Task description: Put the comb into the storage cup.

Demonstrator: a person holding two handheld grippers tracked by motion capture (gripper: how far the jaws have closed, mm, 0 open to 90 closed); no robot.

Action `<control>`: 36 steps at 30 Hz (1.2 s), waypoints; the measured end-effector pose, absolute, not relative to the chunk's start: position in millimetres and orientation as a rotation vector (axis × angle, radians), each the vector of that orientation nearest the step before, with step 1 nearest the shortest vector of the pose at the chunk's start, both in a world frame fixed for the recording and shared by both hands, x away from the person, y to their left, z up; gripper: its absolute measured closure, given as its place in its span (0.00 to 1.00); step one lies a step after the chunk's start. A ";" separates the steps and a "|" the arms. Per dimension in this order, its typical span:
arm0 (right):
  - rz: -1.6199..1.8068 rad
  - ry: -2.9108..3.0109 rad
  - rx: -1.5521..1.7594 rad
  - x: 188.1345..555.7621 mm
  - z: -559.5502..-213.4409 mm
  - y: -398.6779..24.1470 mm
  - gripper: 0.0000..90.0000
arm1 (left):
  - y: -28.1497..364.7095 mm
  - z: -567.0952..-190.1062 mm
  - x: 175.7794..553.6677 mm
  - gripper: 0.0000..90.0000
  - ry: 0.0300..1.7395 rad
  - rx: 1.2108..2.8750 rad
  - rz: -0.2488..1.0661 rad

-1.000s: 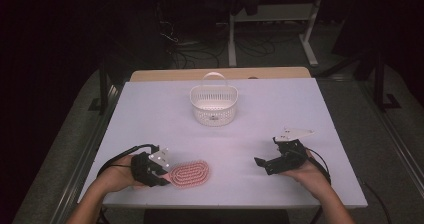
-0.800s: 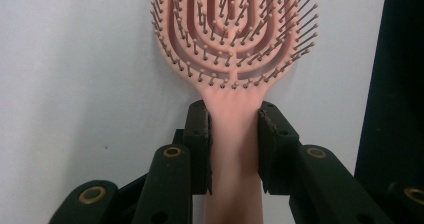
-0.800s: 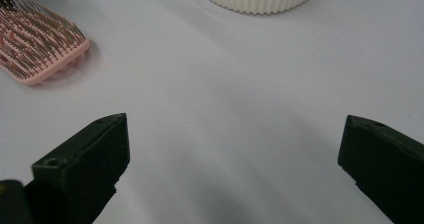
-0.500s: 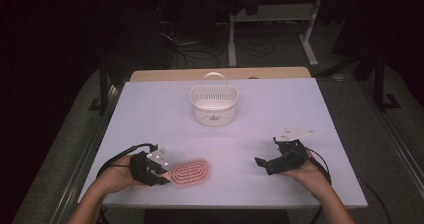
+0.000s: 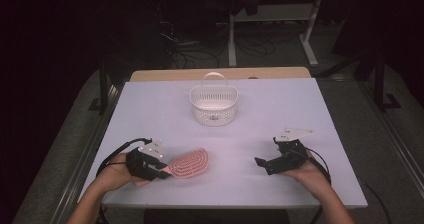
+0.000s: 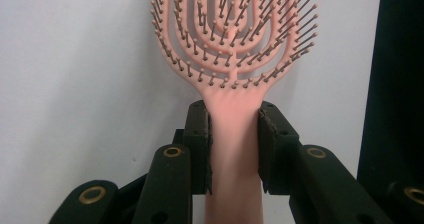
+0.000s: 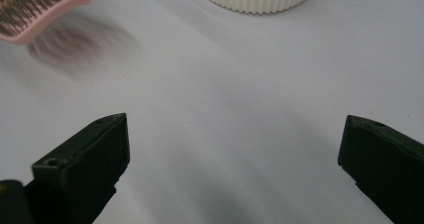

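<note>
Near the front left of the white worktop (image 5: 300,109), the left gripper (image 6: 233,134) has its fingers (image 6: 197,144) closed on the handle of a pink hairbrush (image 6: 235,44). The brush has an open, looped head with rows of ball-tipped bristles facing up; its head points toward the middle of the worktop. In the right gripper view a soft shadow lies under the head, so it seems to be slightly off the surface, though this is hard to be sure of. The head's far end is cut off at the top of the left gripper view.

At the front right, the right gripper (image 5: 280,159) sits in the person's hand with its fingers (image 7: 85,169) spread wide and nothing between them.

Farther back, near the centre, stands a white slotted basket (image 5: 213,104) with an upright handle, well apart from both grippers. Beyond the worktop the room is dark and its contents are hard to make out.
</note>
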State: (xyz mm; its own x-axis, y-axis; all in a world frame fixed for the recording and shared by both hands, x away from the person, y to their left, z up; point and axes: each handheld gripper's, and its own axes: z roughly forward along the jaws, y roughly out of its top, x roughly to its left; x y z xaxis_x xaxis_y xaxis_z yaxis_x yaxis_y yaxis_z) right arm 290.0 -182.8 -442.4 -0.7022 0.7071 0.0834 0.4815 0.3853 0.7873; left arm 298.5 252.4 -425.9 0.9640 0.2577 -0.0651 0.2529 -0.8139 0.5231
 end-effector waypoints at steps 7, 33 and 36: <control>1.218 2.381 1.053 289.9 -442.3 -182.6 0.00 | 253.2 -420.5 298.7 0.78 0.390 2.481 0.040; 1.225 2.378 1.054 289.8 -441.9 -182.7 0.00 | 236.7 -406.4 306.6 0.78 0.450 2.281 0.125; 1.227 2.378 1.054 289.8 -441.9 -182.9 0.00 | 233.5 -405.3 307.9 0.78 0.451 2.268 0.135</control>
State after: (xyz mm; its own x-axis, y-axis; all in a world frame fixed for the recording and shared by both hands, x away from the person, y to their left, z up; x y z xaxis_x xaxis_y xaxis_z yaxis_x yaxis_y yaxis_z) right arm 289.8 -182.9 -441.9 -0.7011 0.7073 0.0905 0.4836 0.3784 0.7892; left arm 307.9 233.5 -405.3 0.9307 0.3627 -0.0471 0.2770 -0.6148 0.7385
